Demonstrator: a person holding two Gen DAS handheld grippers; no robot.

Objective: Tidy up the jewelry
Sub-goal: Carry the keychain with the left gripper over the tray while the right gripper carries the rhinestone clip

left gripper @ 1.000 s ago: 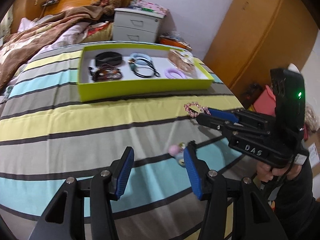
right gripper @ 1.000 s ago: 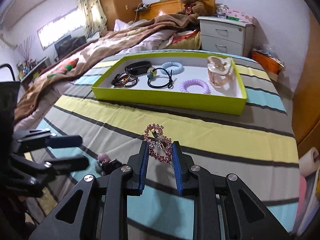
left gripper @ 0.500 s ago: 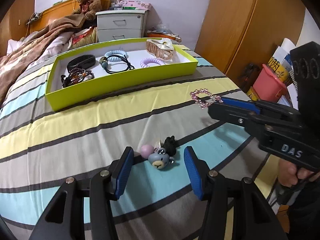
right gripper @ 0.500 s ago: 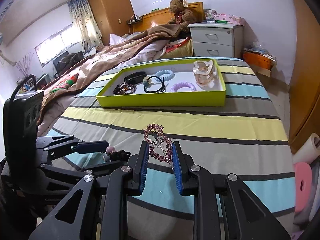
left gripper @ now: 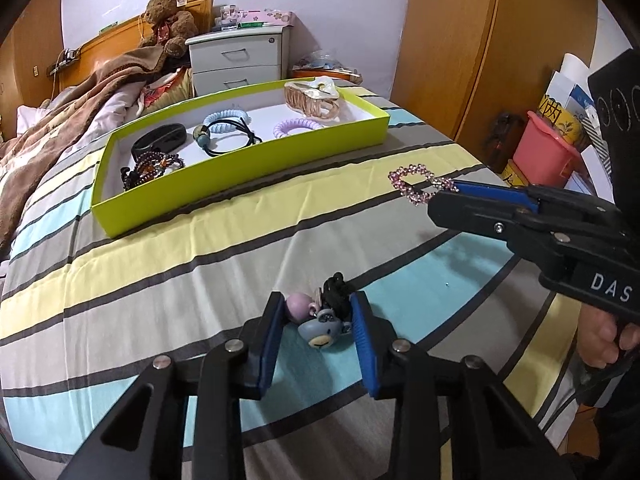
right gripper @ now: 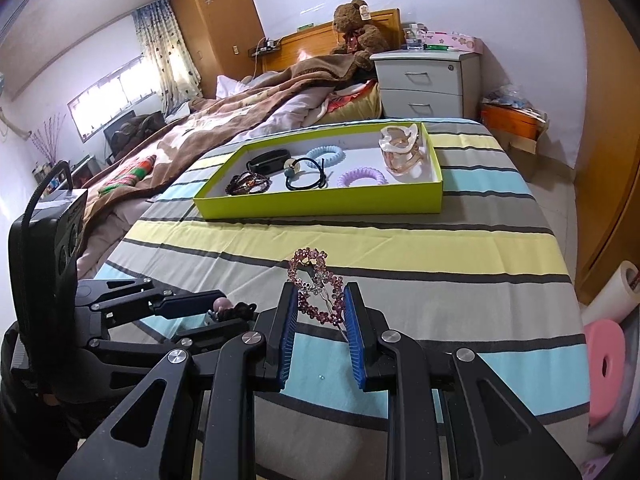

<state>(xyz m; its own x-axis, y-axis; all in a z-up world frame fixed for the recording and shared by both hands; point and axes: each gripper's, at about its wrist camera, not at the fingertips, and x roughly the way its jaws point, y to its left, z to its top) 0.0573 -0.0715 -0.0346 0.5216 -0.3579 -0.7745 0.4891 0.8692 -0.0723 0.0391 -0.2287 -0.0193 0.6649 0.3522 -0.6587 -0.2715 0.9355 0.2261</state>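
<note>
My left gripper (left gripper: pixel 318 314) has closed around a hair tie with a blue bear charm (left gripper: pixel 322 330), a pink ball and a black band, low over the striped bedspread. My right gripper (right gripper: pixel 318 306) is shut on a pink rhinestone hair clip (right gripper: pixel 316 284) and holds it above the bed; the clip also shows in the left wrist view (left gripper: pixel 420 186). The lime-green tray (left gripper: pixel 240 164) lies farther up the bed with a black band, dark bead bracelets, a blue coil tie, a black elastic, a purple coil tie (left gripper: pixel 298 126) and an amber claw clip (left gripper: pixel 312 98).
A grey bedside cabinet (right gripper: pixel 426 78), a teddy bear (right gripper: pixel 356 26) and a brown blanket (right gripper: pixel 224 132) lie beyond the tray. A wooden wardrobe, a pink bucket (left gripper: pixel 544 152) and rolls stand off the bed's right side.
My left gripper moved forward over the bear hair tie and its jaws closed around it. My right gripper kept hold of the rhinestone clip and drew back slightly from the tray.
</note>
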